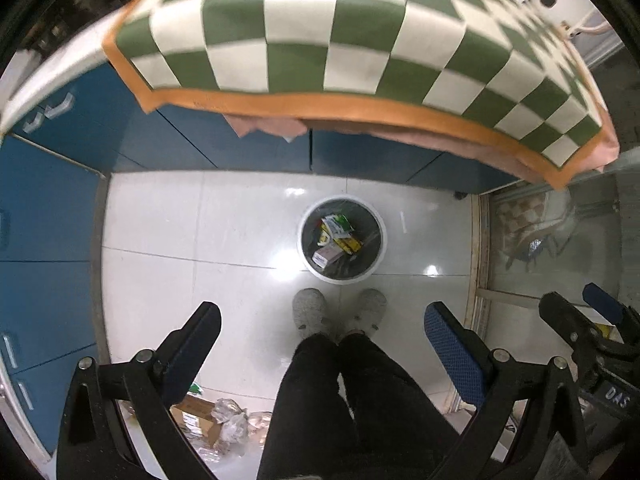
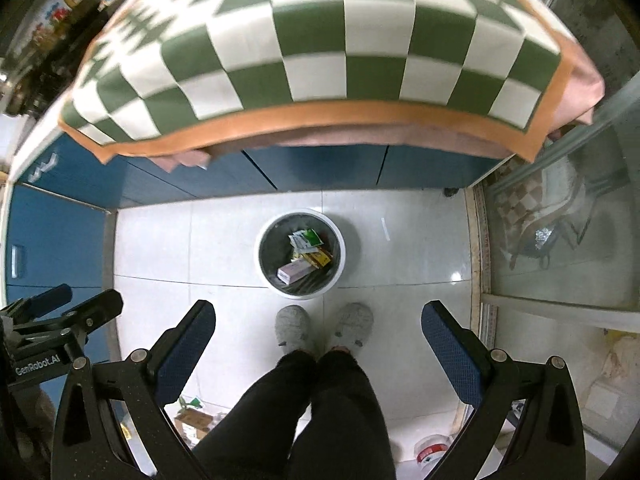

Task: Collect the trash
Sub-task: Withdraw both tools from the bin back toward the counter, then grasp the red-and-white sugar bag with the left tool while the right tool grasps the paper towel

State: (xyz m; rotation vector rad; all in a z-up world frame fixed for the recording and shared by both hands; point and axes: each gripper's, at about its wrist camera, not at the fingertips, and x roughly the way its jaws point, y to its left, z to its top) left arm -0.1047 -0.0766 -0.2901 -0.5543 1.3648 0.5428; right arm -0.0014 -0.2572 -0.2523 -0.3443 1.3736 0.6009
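Both grippers, left (image 1: 322,336) and right (image 2: 319,334), hang spread and empty above the bin (image 1: 379,250); its light cartons (image 1: 329,255) would pinch easily across flat sides.

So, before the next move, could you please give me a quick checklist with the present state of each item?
1. Left tool empty and open: ok, fingers spread with nothing between them.
2. Right tool empty and open: ok.
3. Trash bin upright and within view: ok, it stands on the floor tiles just ahead of the person's slippers.
4. Room left in the bin: ok, the packets and small box lie low inside.
5. More trash on the checkered tablecloth: cannot tell, only blurred bits show at its far edge.
6. Loose litter on the floor beside the person's legs: not ok, uncollected.
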